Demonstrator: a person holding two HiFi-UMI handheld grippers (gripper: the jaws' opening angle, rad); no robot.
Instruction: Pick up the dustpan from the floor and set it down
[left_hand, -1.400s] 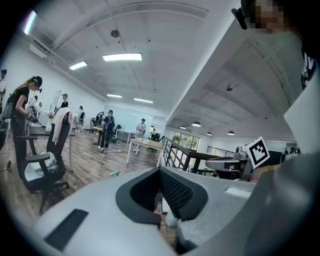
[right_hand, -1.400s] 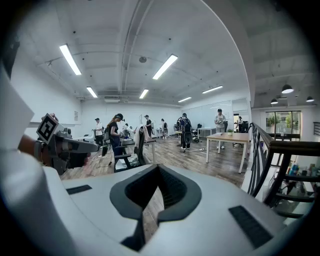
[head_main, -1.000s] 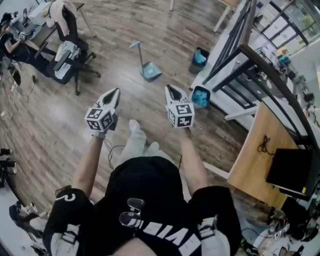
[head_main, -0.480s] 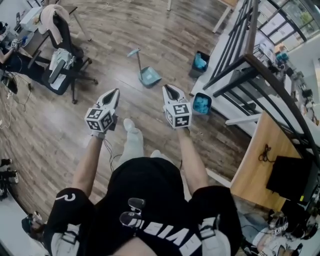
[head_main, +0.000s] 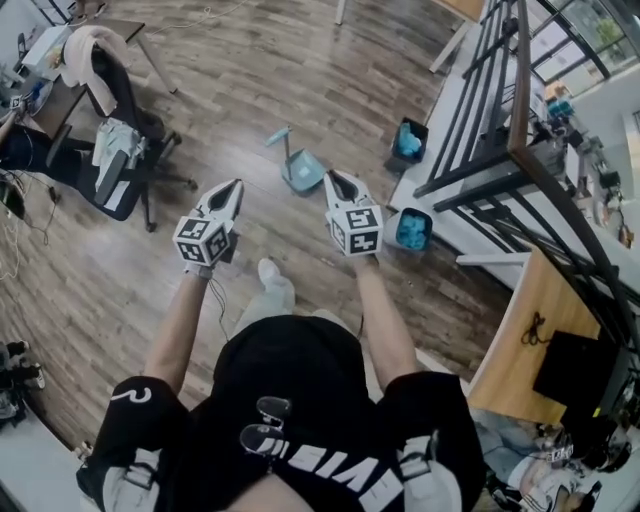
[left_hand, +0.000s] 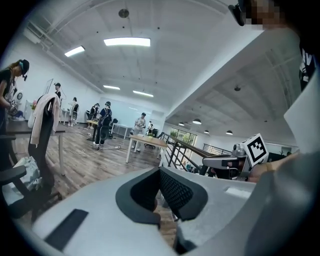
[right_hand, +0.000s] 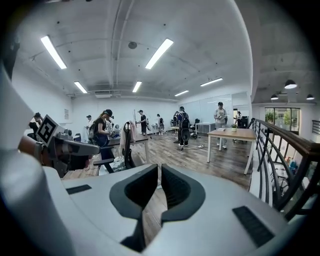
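Observation:
A light blue dustpan (head_main: 301, 169) with an upright handle stands on the wooden floor just ahead of me in the head view. My left gripper (head_main: 234, 186) is held out to the left of it, jaws together and empty. My right gripper (head_main: 330, 177) hovers close to the dustpan's right side, also shut with nothing between its pads. In the left gripper view my left gripper (left_hand: 160, 172) shows closed tips, and the right gripper view shows my right gripper (right_hand: 159, 169) the same. The dustpan is hidden behind the jaws in both gripper views.
Two dark bins with blue contents (head_main: 408, 141) (head_main: 411, 229) stand by a black railing (head_main: 520, 120) on the right. An office chair (head_main: 120, 160) draped with clothes is at the left. A wooden desk (head_main: 525, 330) is at the lower right. People stand far off (right_hand: 102, 127).
I have walked forward; the dustpan now lies much closer to both grippers, which stay shut and side by side. The chair and bins have slid nearer in the head view.

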